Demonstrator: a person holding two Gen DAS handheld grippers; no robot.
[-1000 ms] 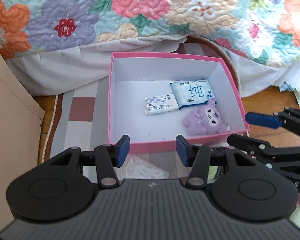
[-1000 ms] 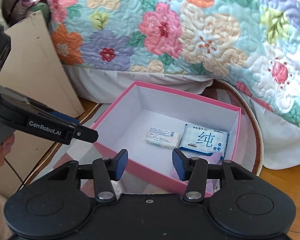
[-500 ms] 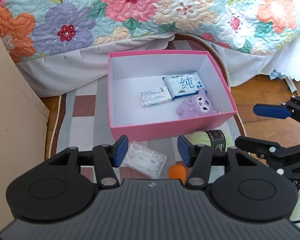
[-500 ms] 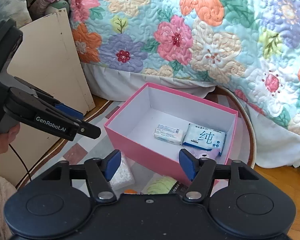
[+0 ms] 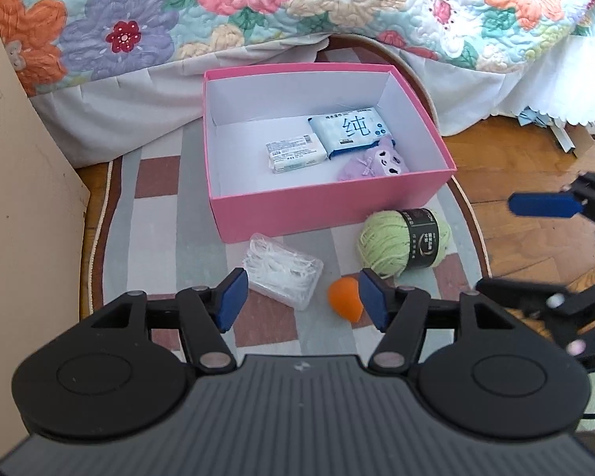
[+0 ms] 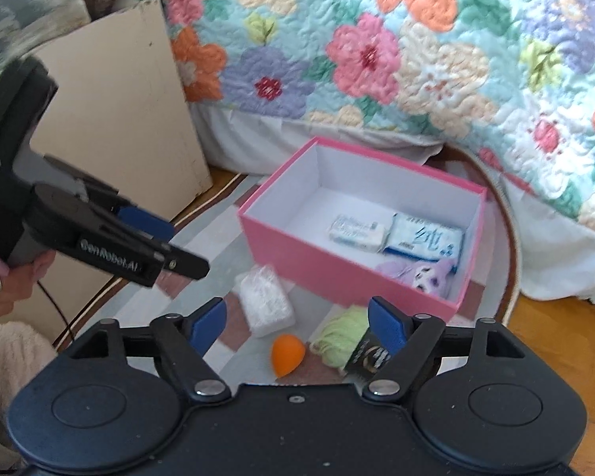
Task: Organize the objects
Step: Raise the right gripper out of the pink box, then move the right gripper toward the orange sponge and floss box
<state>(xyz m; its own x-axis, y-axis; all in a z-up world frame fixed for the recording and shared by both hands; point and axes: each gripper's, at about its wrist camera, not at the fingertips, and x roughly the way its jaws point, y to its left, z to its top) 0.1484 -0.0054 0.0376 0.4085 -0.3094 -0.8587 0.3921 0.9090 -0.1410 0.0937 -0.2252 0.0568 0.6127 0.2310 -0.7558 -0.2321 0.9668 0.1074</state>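
A pink box (image 5: 329, 202) sits on a checked rug (image 5: 158, 214) next to a bed with a flowery quilt (image 5: 258, 4). Three things are already inside the box: a small white pack (image 5: 295, 152), a blue and white pack of wipes (image 5: 351, 131), and a little purple plush toy (image 5: 373, 164). So part of the tidy-up looks done.

Three things are still out on the rug, just in front of the box. There is a clear plastic case full of white bits (image 5: 283, 273), maybe floss picks, but it is hard to tell. There is a small orange sponge shaped like an egg (image 5: 345, 297). And there is a ball of light green yarn (image 5: 404, 244) with a black label, close to the box's front corner. These still need to go in, I think.

The left gripper (image 5: 301, 297) hangs above the rug with its jaws opening. Nothing is held between them; the clear case and the orange sponge only show on the rug below. The right gripper (image 6: 299, 323) is above the sponge and the yarn, and its jaws are opening wide too, with nothing gripped. A hand (image 6: 4, 273) holds the left tool at the side of the right view.

The box has lots of room left, so the last three things should fit
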